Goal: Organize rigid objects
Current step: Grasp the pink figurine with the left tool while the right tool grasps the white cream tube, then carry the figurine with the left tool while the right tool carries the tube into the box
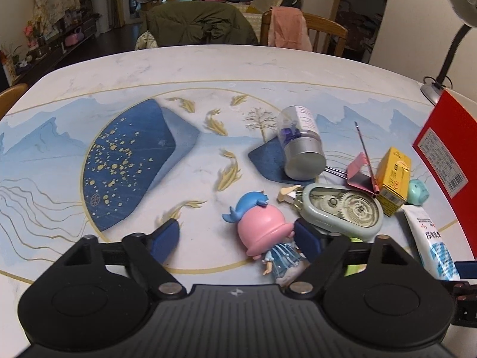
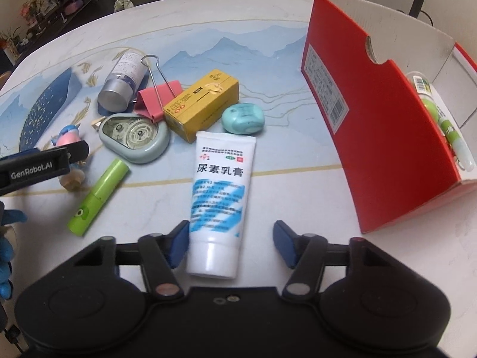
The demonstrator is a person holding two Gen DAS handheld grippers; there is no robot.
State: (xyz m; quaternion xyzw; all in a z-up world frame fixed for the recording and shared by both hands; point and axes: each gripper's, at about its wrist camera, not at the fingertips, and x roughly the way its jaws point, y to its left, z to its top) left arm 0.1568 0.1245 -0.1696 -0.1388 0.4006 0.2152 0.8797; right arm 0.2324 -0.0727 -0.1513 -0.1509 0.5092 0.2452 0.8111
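Behind the bench (image 2: 268,24) stand chairs draped with clothes, in a dim living room. By my reading the sorting has hardly begun: the red box (image 2: 372,125), open-topped at the bench's right edge, holds only one green-and-white tube (image 2: 447,119), lying against its inner wall.

Everything else lies loose toward the bench's near right part. Largest is the white cream tube (image 2: 220,191), cap toward the near edge, lying between the parted fingers of the right hand-held gripper (image 2: 232,244); only the left finger looks near it. Then come the yellow carton (image 2: 202,104), the silver-capped bottle (image 2: 122,80) on its side, the tape dispenser (image 2: 134,137), the green marker (image 2: 95,197), the pink binder clip (image 2: 155,101) and the teal case (image 2: 243,118).

The left hand-held gripper (image 1: 238,235) is spread wide around the pink figurine (image 1: 262,232), its right finger touching or nearly so.
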